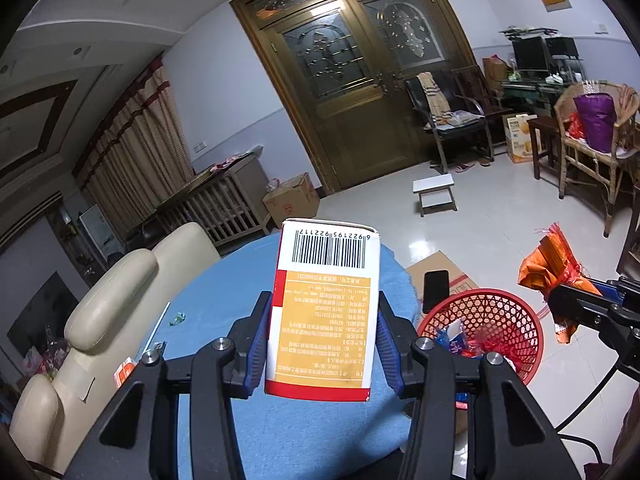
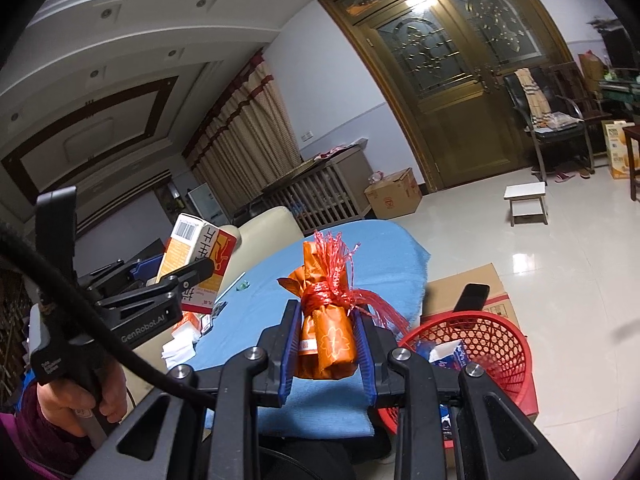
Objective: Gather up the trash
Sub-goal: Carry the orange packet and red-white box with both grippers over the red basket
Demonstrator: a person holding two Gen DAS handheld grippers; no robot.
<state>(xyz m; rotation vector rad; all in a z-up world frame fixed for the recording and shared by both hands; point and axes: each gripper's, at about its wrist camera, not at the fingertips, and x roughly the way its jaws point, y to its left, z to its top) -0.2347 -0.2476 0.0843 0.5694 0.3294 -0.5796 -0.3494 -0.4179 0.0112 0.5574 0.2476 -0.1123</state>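
Observation:
My left gripper (image 1: 322, 344) is shut on a white, yellow and red carton box (image 1: 324, 312) with a barcode at its top, held upright above the blue table (image 1: 224, 320). It also shows in the right wrist view (image 2: 196, 264). My right gripper (image 2: 325, 344) is shut on an orange wrapped packet (image 2: 326, 328) tied with red netting, held above the table's right part. The packet also shows in the left wrist view (image 1: 552, 264). A red mesh basket (image 1: 516, 320) with trash in it stands to the right of the table, also in the right wrist view (image 2: 492, 344).
A straw (image 1: 158, 326), a green wrapper (image 1: 176, 319) and small cartons (image 1: 124, 372) lie on the table's left side. White tissues (image 2: 178, 350) lie there too. A cream sofa (image 1: 92, 340) borders the table. A cardboard box (image 2: 464, 292) with a phone (image 2: 472, 296) sits behind the basket.

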